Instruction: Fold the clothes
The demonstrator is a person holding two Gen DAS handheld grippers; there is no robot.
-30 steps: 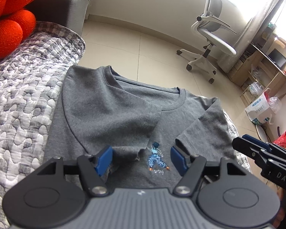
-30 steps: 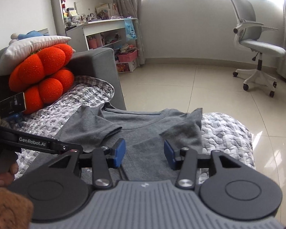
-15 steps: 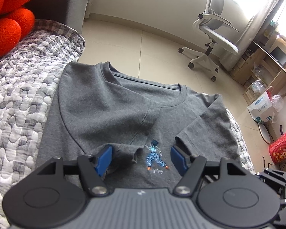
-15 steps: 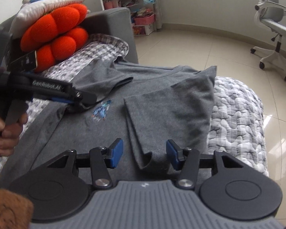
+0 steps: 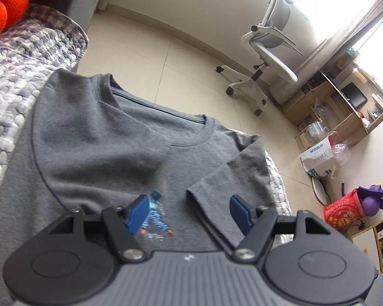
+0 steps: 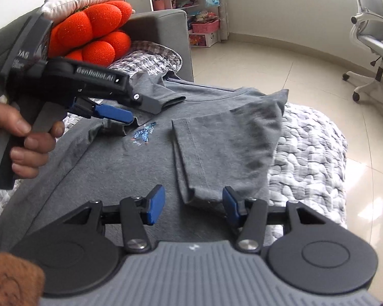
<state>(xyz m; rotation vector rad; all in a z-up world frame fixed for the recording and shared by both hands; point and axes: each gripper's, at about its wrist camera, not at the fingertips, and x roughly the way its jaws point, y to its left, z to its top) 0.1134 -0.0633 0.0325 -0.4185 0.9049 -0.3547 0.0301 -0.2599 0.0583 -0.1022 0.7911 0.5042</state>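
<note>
The grey T-shirt lies flat, chest up, on a quilted sofa cover, with both short sleeves already turned inward over the chest beside a small blue embroidered figure.

The step in hand looks like getting a hold on the sides of the shirt for the next fold. To do it well, each pinch should take every layer at the folded edge, not just the top sleeve, and both sides should be lifted evenly so the tucked sleeves do not slide out.

On the left, the left hand-held gripper, held in a person's hand, has its blue fingertips down at the cloth next to the left sleeve's hem. In its own view the jaws stand well apart over the chest, clamping nothing.

On the right, the right hand-held gripper is roughly half open and straddles the lower corner of the folded right sleeve. The cloth sits between the pads without being pressed.
</note>
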